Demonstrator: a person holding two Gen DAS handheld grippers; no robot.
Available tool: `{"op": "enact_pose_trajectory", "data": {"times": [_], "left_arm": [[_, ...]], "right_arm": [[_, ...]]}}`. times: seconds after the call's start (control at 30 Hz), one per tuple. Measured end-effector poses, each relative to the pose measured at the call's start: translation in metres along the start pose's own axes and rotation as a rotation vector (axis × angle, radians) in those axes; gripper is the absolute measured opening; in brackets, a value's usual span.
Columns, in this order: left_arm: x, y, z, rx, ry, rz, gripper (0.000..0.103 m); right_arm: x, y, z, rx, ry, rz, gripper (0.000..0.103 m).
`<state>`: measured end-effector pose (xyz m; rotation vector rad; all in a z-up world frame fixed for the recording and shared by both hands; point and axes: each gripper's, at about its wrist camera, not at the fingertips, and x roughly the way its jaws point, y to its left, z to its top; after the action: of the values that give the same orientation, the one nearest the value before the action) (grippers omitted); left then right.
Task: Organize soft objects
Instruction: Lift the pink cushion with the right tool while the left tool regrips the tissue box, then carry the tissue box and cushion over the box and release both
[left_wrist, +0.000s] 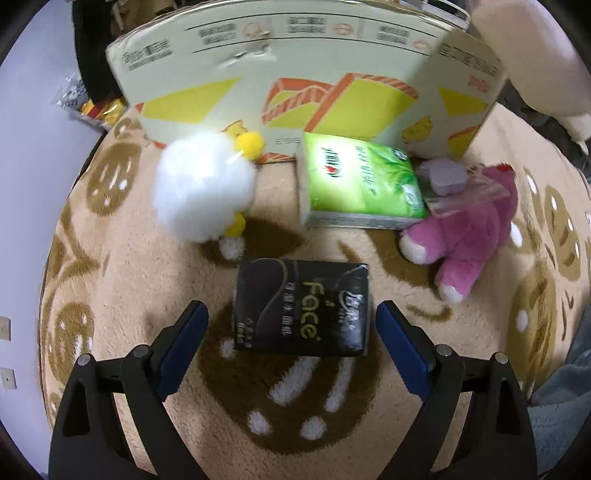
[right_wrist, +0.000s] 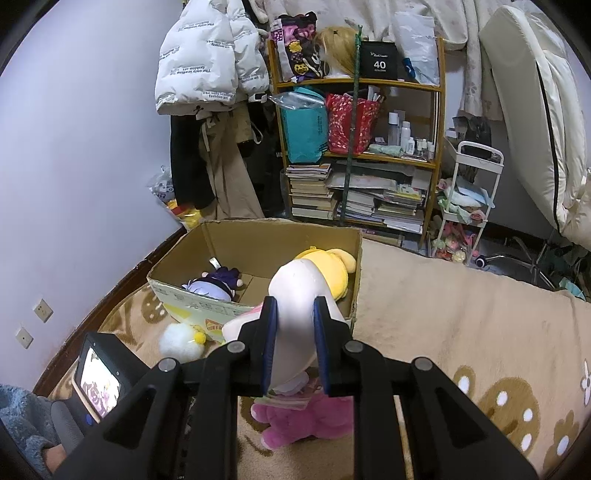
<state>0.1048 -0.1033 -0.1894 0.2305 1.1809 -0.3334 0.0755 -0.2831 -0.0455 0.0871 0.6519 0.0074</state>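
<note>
Left wrist view: my left gripper (left_wrist: 291, 325) stands spread wide, nothing pressed between its blue pads, and the black tissue pack (left_wrist: 301, 308) lies flat on the tan blanket (left_wrist: 147, 277) in the gap between my two fingers, touching neither. Beyond my fingertips a green tissue pack (left_wrist: 360, 184) leans by the front wall of the cardboard box (left_wrist: 295, 74); past my left finger sits a white fluffy toy (left_wrist: 203, 188) with yellow bits, and past my right finger a pink plush toy (left_wrist: 465, 236) lies on the blanket, just beside the green pack. Right wrist view: my right gripper (right_wrist: 294, 347) is clenched on a pale plush toy (right_wrist: 299, 295) with a yellow top, its body squeezed between my pads and held above the near rim of the box. Inside the box, ahead and left of my fingers, lies a purple doll (right_wrist: 216, 282). The pink plush shows under my fingers.
</note>
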Motion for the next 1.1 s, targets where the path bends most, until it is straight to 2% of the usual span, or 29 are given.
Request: {"op": "enact_pose_trajectory", "data": {"times": [0.07,0.1,0.13,0.23,0.33,0.5,0.63,0.73,0.83,1.1], "left_arm": [[0.000,0.005,0.000,-0.021,-0.004,-0.011,0.080],[-0.001,0.007,0.000,-0.031,-0.003,-0.023,0.065],[-0.002,0.010,0.000,-0.037,0.000,-0.028,0.064],[-0.009,0.014,0.001,-0.042,-0.029,-0.018,0.063],[-0.029,0.017,0.000,-0.060,-0.110,0.006,0.063],[-0.077,0.020,0.001,-0.091,-0.346,0.008,0.063],[-0.106,0.025,0.011,-0.111,-0.485,-0.004,0.063],[-0.125,0.024,0.020,-0.098,-0.580,0.022,0.063],[-0.137,0.023,0.033,-0.058,-0.627,0.058,0.064],[-0.151,0.019,0.069,0.059,-0.655,0.130,0.064]], "right_arm": [[0.000,-0.001,0.000,0.003,-0.004,0.000,0.020],[0.000,-0.001,0.000,0.004,-0.006,0.000,0.020],[0.000,-0.002,0.001,0.004,-0.007,0.000,0.020],[0.000,-0.002,0.001,0.005,-0.013,-0.002,0.020],[-0.001,-0.003,0.002,0.008,-0.019,-0.002,0.020],[-0.004,-0.006,0.007,0.011,-0.050,-0.010,0.020],[-0.005,-0.009,0.013,0.018,-0.070,-0.005,0.021],[-0.005,-0.010,0.015,0.020,-0.085,0.001,0.020],[-0.002,-0.008,0.018,0.007,-0.098,0.004,0.021],[0.011,-0.003,0.026,-0.024,-0.135,0.016,0.021]]}}
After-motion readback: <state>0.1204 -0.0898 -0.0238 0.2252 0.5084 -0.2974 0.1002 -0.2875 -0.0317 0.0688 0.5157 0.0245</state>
